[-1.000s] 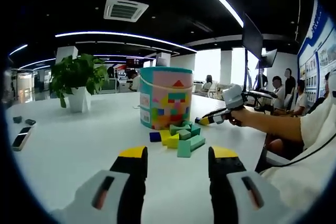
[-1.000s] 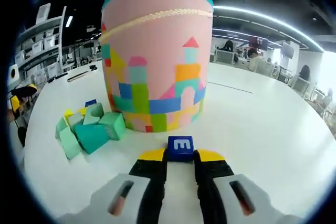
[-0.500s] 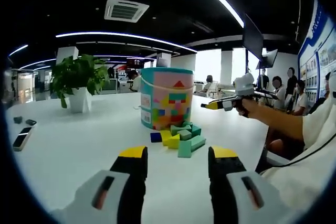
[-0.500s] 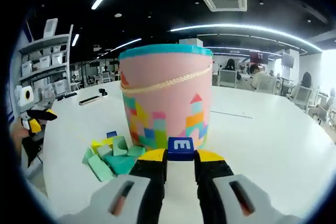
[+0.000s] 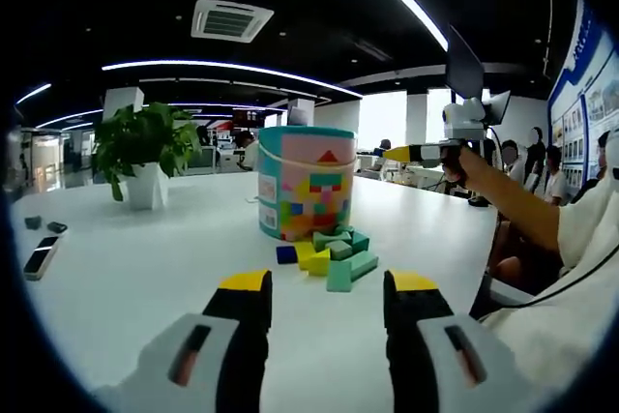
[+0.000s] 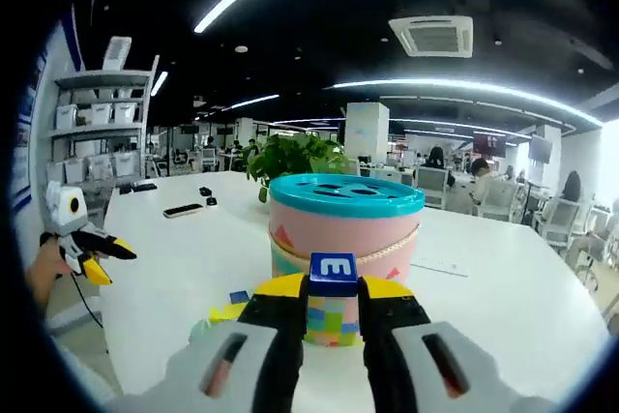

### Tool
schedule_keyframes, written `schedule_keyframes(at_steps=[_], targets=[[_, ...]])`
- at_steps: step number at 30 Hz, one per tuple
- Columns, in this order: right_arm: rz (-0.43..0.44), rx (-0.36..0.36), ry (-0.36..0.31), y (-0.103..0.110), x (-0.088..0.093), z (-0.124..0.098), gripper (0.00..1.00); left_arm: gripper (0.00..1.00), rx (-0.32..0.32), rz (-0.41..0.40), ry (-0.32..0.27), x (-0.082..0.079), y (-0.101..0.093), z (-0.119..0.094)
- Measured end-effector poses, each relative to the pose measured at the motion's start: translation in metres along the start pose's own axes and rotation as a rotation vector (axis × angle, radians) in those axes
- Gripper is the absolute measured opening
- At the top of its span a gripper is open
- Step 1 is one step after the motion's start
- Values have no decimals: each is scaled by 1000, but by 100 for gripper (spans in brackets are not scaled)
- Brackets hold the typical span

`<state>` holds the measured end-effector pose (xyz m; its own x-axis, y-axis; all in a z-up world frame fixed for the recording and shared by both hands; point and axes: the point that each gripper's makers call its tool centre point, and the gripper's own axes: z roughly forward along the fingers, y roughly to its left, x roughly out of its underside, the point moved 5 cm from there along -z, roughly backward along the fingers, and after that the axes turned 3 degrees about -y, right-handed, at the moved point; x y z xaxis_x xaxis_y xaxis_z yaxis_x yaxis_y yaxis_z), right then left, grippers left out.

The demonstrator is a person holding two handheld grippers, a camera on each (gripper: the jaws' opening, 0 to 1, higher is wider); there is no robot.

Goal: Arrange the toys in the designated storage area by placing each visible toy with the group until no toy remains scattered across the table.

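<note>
A blue letter block (image 6: 335,274) is clamped between the jaws of the right gripper (image 6: 334,289), which is raised in the air above the level of the pink bucket (image 6: 343,258); the bucket's teal lid (image 6: 345,195) is seen from slightly above, with holes in it. In the left gripper view the right gripper (image 5: 418,153) is seen high over the counter (image 5: 145,258), to the right of the bucket (image 5: 307,181). The left gripper (image 5: 329,299) is held low over the counter with its jaws wide apart and nothing between them. The group of toys, a pile of green, yellow and blue blocks (image 5: 329,253), lies on the counter at the foot of the bucket.

The main risk is judged to be a drop from height: if the block is released up here, it is likely to bounce off the lid or the counter and roll away from the pile. A descent made too close to the bucket could knock it and scatter the blocks resting against it. Only a narrow part of the block is gripped, so a slip is possible if the gripper is swung quickly. Whether the lid holes are meant for the block cannot be told.
</note>
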<state>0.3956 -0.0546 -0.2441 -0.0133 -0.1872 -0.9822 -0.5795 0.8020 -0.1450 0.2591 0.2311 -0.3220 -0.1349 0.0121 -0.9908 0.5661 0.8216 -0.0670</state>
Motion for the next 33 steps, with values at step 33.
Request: schedule_keyframes(at_steps=[33], targets=[[159,-202,-29,-29,-69,63,20,47,5,-5,6,1,-2,0]])
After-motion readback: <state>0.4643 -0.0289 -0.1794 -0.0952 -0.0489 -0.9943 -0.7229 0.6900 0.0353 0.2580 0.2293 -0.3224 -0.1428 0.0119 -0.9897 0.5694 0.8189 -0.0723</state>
